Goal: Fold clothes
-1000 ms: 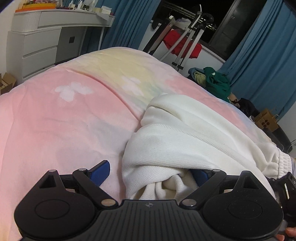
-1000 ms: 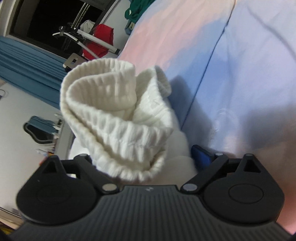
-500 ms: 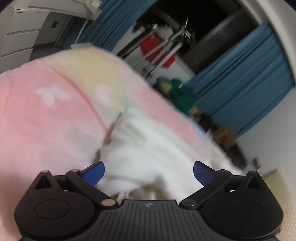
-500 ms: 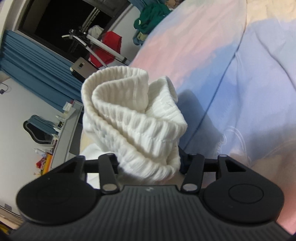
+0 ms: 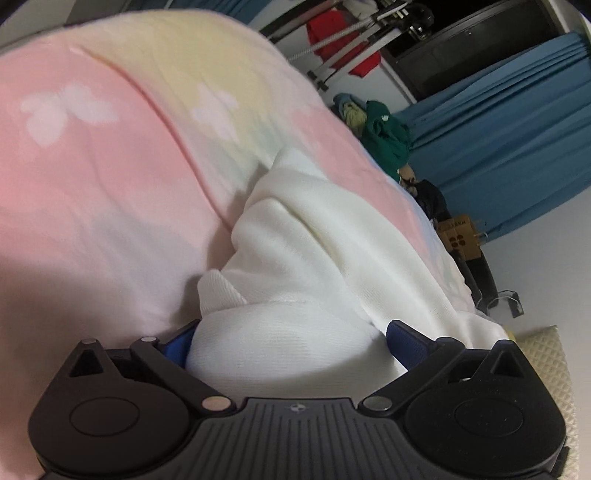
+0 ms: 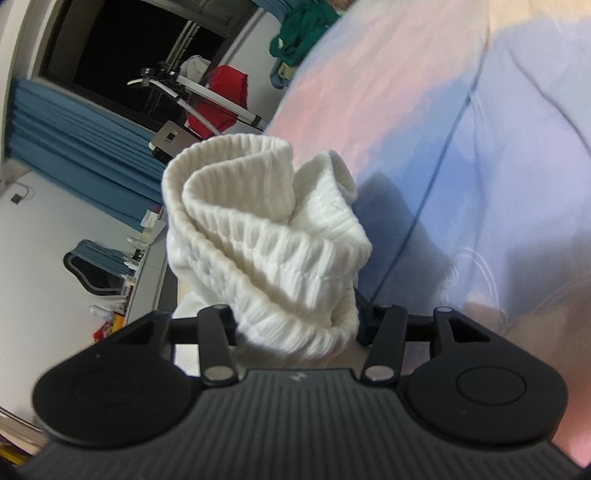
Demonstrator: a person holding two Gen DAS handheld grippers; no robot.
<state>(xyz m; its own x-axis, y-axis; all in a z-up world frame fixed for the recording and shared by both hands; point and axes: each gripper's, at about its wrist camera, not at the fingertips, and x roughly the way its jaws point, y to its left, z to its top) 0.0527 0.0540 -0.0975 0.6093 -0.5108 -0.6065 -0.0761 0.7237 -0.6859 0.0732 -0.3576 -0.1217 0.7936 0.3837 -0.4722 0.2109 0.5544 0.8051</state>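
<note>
A white knit garment [image 5: 332, 236] lies bunched on the pastel bed cover [image 5: 96, 177]. My left gripper [image 5: 288, 339] is wide open, and a fold of the garment fills the space between its blue pads [image 5: 404, 341] without being pinched. My right gripper [image 6: 295, 317] is shut on the garment's white ribbed cuff [image 6: 266, 236], which bunches up above the jaws and is held off the bed cover [image 6: 498, 177].
A drying rack with a red garment [image 5: 332, 29] stands beyond the bed. A pile of green clothes [image 5: 384, 136], a cardboard box [image 5: 460, 240] and blue curtains [image 5: 517, 129] are to the right. A white desk with small items [image 6: 144, 258] shows in the right wrist view.
My right gripper closed on the ribbed cuff and lifted it. My left gripper stayed open, swung and tilted, and now sits with a fold of the garment between its pads.
</note>
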